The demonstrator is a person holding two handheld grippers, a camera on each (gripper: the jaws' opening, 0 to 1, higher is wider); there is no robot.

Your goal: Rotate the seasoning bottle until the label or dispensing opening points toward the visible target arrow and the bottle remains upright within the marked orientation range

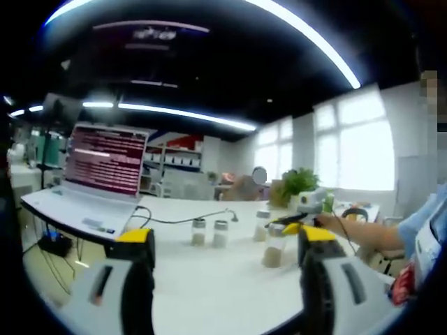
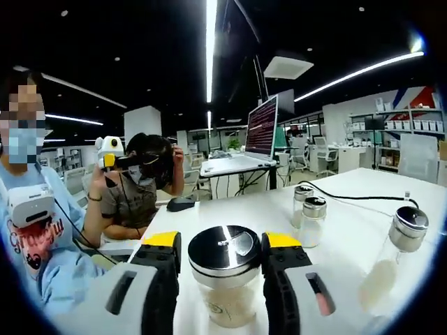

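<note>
The seasoning bottle (image 2: pixel 225 279), clear glass with pale powder and a shiny black lid, stands upright on the white table (image 2: pixel 349 209). My right gripper (image 2: pixel 222 243) is shut on it, with the yellow-tipped jaws pressed to either side of the lid. In the left gripper view the same bottle (image 1: pixel 274 251) stands right of centre, and the right gripper (image 1: pixel 297 223) reaches over its top from a hand at the right. My left gripper (image 1: pixel 227 236) is held back from the table, open and empty. It also appears as a white and yellow tool (image 2: pixel 112 157) raised at the left.
Two small shakers (image 2: pixel 309 215) stand together behind the bottle, another shaker (image 2: pixel 404 234) to the right; all three (image 1: pixel 209 232) line up mid-table. An open laptop (image 1: pixel 98 174) and a black cable (image 2: pixel 363 197) sit beyond. A mouse (image 2: pixel 183 203) lies near a seated person (image 2: pixel 136 192).
</note>
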